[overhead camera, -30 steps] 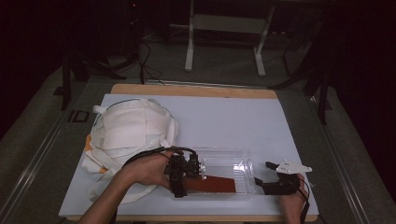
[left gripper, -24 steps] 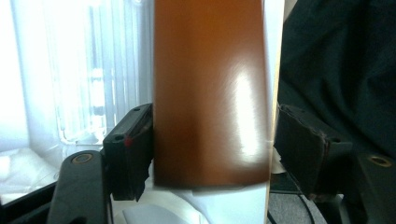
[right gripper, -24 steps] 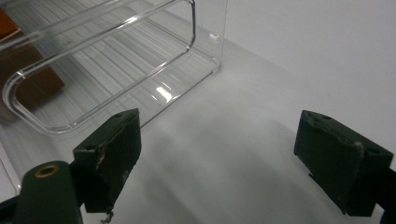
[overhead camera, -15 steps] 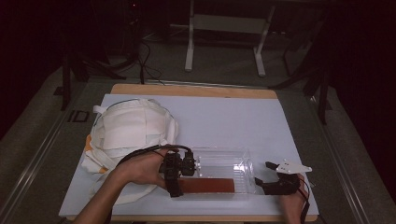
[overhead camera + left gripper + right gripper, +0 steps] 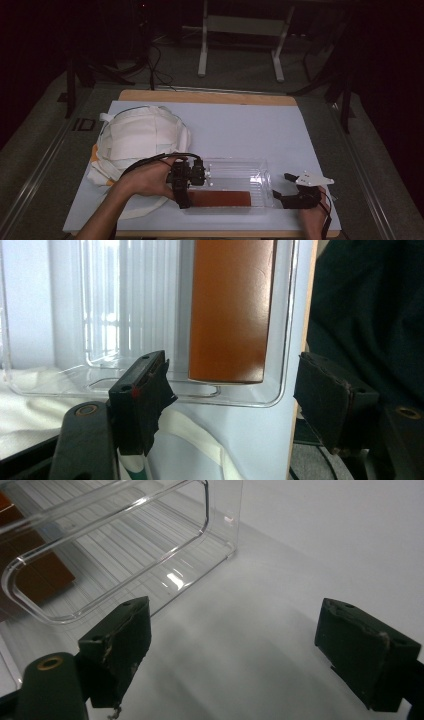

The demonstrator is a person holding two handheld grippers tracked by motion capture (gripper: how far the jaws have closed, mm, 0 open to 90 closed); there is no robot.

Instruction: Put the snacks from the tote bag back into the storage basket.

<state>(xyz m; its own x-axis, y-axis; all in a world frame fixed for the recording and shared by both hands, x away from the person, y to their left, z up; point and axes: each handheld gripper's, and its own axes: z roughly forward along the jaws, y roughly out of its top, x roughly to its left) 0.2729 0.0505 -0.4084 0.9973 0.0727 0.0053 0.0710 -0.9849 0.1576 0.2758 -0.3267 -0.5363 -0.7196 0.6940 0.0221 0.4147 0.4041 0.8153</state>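
- The brown box (image 5: 219, 198), a long flat bar with a smooth orange-brown face, lies inside the clear plastic tray (image 5: 235, 166), along the tray's near long wall.
- In the left gripper view the brown box (image 5: 231, 310) runs lengthwise away from the camera, its near end just short of the clear plastic tray's (image 5: 60, 385) rounded end wall, with ribbed bare floor beside it.
- The clear plastic tray sits on the white sheet (image 5: 240, 125) that covers the table (image 5: 210, 96), close to the table's near edge and right of its middle.
- The left gripper (image 5: 181, 196) is at the tray's left end, held by the left hand (image 5: 147, 176).
- Its jaws have just been opening and now stand wide apart; the box's end lies beyond the gap, and neither pad presses on anything.
- The right gripper (image 5: 287, 190) rests on the white sheet just beside the tray's right end, near the table's near right corner.
- In the right gripper view the right gripper's (image 5: 247, 645) jaws are spread wide over bare white sheet, the tray's corner just beyond the left-hand pad; nothing is held.
- A white cloth bag (image 5: 140, 137) lies bunched on the left part of the table, its edge reaching under the left hand.
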